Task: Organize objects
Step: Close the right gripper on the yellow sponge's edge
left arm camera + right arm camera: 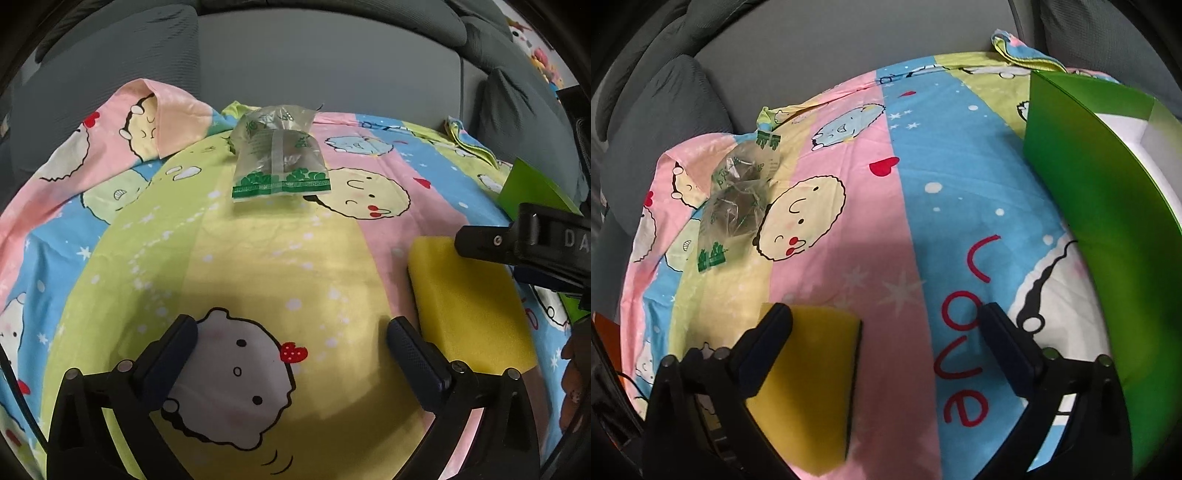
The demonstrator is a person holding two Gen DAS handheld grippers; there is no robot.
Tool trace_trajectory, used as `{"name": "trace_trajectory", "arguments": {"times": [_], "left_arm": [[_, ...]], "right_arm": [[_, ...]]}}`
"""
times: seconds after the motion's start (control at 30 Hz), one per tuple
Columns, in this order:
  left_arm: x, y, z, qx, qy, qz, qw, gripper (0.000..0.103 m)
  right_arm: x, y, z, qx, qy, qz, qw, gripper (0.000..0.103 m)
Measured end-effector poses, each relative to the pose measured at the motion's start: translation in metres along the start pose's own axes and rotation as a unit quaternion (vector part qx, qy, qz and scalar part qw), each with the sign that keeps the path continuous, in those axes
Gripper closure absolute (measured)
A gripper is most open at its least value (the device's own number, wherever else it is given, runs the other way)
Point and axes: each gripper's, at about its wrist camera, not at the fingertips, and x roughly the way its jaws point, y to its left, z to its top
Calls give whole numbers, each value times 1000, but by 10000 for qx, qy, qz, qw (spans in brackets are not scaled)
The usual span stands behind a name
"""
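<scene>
Both hand-held grippers, left [291,354] and right [886,347], spread empty over bedsheet [258,258]; next grasp: sponge [812,376] or plastic bag [280,162], probably bound for green box [1108,206].

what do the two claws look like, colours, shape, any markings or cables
Both are black plastic. The left claw has two angled fingers with dark navy textured pads and silver screw heads at the hinges; a thin black cable runs at its left. The right claw matches, and the left wrist view shows white letters "DA" on its body.
</scene>
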Motion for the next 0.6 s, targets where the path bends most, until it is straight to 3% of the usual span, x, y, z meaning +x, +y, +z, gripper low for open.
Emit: {"name": "trace_trajectory", "arguments": {"times": [0.6], "left_arm": [[0, -1, -1, 12, -8, 7, 10000, 1]], "right_arm": [[0, 3, -4, -91, -337, -113, 9993, 0]]}}
